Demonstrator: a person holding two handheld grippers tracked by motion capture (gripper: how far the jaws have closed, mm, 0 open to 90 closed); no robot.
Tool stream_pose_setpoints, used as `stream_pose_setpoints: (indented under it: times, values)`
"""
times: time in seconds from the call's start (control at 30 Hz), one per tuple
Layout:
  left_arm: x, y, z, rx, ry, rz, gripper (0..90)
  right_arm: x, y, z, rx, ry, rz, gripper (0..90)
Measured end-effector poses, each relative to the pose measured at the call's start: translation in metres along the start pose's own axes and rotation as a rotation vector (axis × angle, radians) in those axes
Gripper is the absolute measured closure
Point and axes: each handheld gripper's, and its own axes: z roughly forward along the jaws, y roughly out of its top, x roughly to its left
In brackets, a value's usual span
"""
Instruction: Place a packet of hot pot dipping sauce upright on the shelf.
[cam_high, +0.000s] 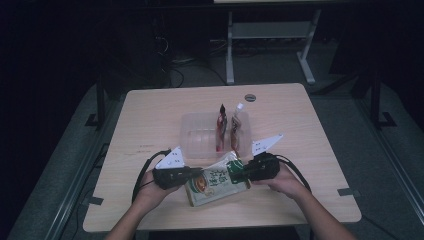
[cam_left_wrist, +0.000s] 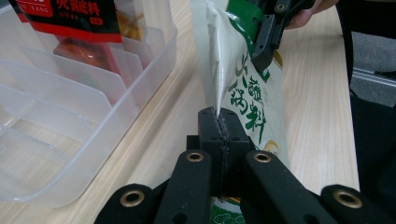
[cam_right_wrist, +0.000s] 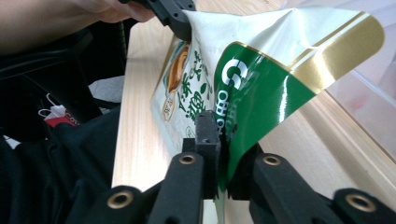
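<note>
Right, both grippers are on the same thing: a green and white pouch (cam_high: 218, 181) near the front edge of the table (cam_high: 150, 112), about midway along it, held between the person's two hands. The left gripper (cam_high: 196, 173) has its jaws pinched tight on the pouch's left end; in the left gripper view the pads meet with the pale edge of the pouch (cam_left_wrist: 243, 88) squeezed between them. The right gripper (cam_high: 239, 171) is clamped on the opposite end, and in the right gripper view the jaws are closed on the glossy green and gold corner of the pouch (cam_right_wrist: 261, 93), which curls up and over them. The pouch looks lifted off the wood at its ends, though whether its middle touches the table I cannot tell.

Just behind it, toward the middle of the table, sits a clear plastic bin (cam_high: 196, 131) with divider slots. Two sachets (cam_high: 221, 127) stand upright in its right part, side by side. In the left gripper view the bin (cam_left_wrist: 70, 116) is just to the side of the pouch, with a red-labelled sachet (cam_left_wrist: 74, 18) in its slots.

Over by the far edge sits a small round grey cap (cam_high: 250, 97), set in the tabletop.
</note>
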Motion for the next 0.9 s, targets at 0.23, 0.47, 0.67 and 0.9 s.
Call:
stream_pose_setpoints:
  times: [0.23,0.47,0.67,0.9]
  values:
    - [0.005,-0.005,0.002,0.024,0.032,-0.016,81.7,0.002,0.001,0.001,0.004,0.012,-0.018,90.0]
    - [0.011,-0.007,-0.014,-0.022,0.053,-0.062,89.6,0.002,0.003,-0.003,-0.018,0.013,-0.014,90.0]
    - [0.006,-0.004,-0.005,-0.004,0.044,-0.049,89.7,0.008,0.010,-0.006,-0.076,0.054,-0.021,90.0]
    - [0.004,0.006,0.005,-0.023,0.032,-0.042,89.6,0.022,0.025,-0.002,-0.113,0.128,-0.059,90.0]
